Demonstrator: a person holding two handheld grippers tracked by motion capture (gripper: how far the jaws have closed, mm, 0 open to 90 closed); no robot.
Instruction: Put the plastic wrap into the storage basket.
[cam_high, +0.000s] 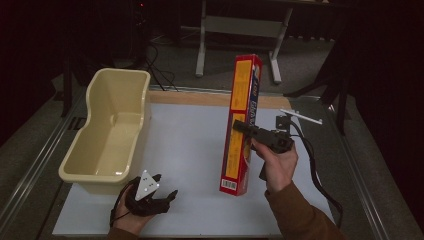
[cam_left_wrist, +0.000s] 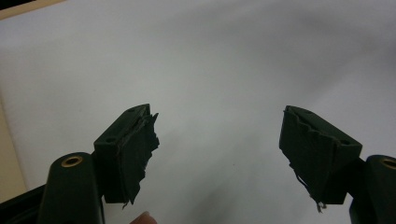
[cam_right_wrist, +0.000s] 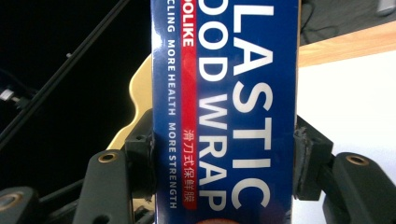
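A long plastic food wrap box (cam_high: 242, 125), red and yellow with a blue face, stands on end near the middle of the white table top (cam_high: 190, 150). My right gripper (cam_high: 243, 127) is shut on the box about halfway up. In the right gripper view the blue face (cam_right_wrist: 224, 112) sits squeezed between both jaws. My left gripper (cam_high: 165, 192) rests low at the table's front left, open, with nothing between its fingers (cam_left_wrist: 135, 149). Bare white surface lies under the left gripper (cam_left_wrist: 217, 140).
A cream plastic tub (cam_high: 110, 130) sits along the table's left side, empty inside. A wooden strip (cam_high: 210, 98) runs along the far table edge. A cable (cam_high: 315, 170) trails from the right gripper. A table frame (cam_high: 240, 30) stands on the floor beyond.
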